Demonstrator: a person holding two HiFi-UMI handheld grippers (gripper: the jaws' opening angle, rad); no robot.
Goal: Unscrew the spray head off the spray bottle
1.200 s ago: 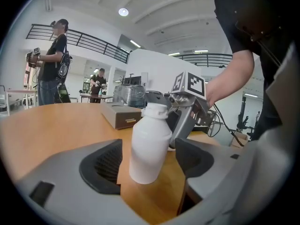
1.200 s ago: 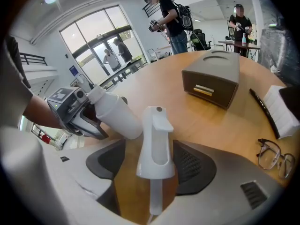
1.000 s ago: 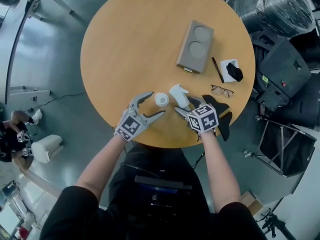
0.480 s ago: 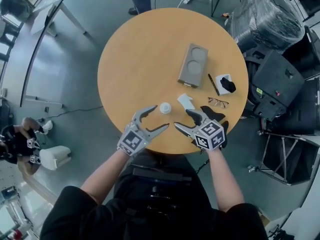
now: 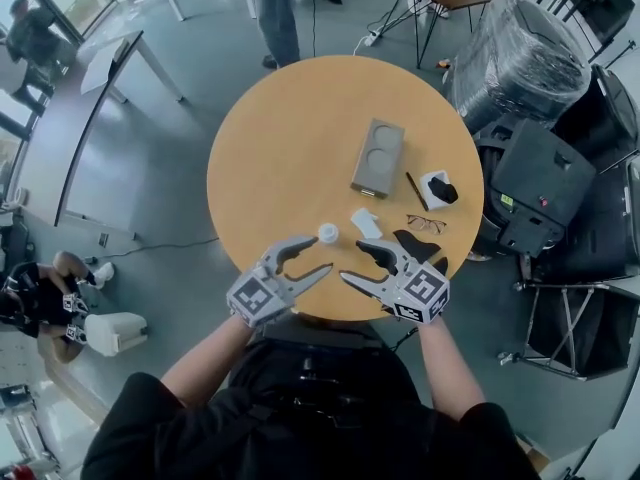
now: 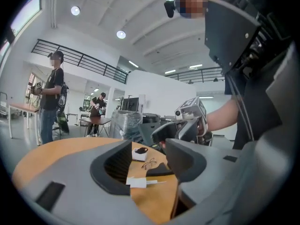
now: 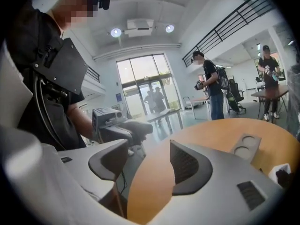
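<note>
A small white bottle (image 5: 328,233) stands upright near the table's front edge. The white spray head (image 5: 366,223) lies on the wood just to its right, apart from it. The left gripper view also shows the spray head (image 6: 138,182), lying flat beyond the jaws. My left gripper (image 5: 318,255) hovers at the table edge just short of the bottle, its jaws closing on nothing. My right gripper (image 5: 352,262) faces it from the right, jaws wide but closing, also empty. Each gripper appears in the other's view: the right gripper (image 6: 180,125) and the left gripper (image 7: 119,125).
A grey holder (image 5: 378,158) with two round recesses lies mid-table, with a pen (image 5: 415,190), glasses (image 5: 425,224) and a white box (image 5: 436,189) holding a black item to its right. A black object (image 5: 415,246) lies by the right gripper. People stand on the floor beyond the table.
Both grippers have drawn back toward the table's near edge, away from the bottle and the spray head. The left jaws have narrowed. The spray head lies free on the table.
</note>
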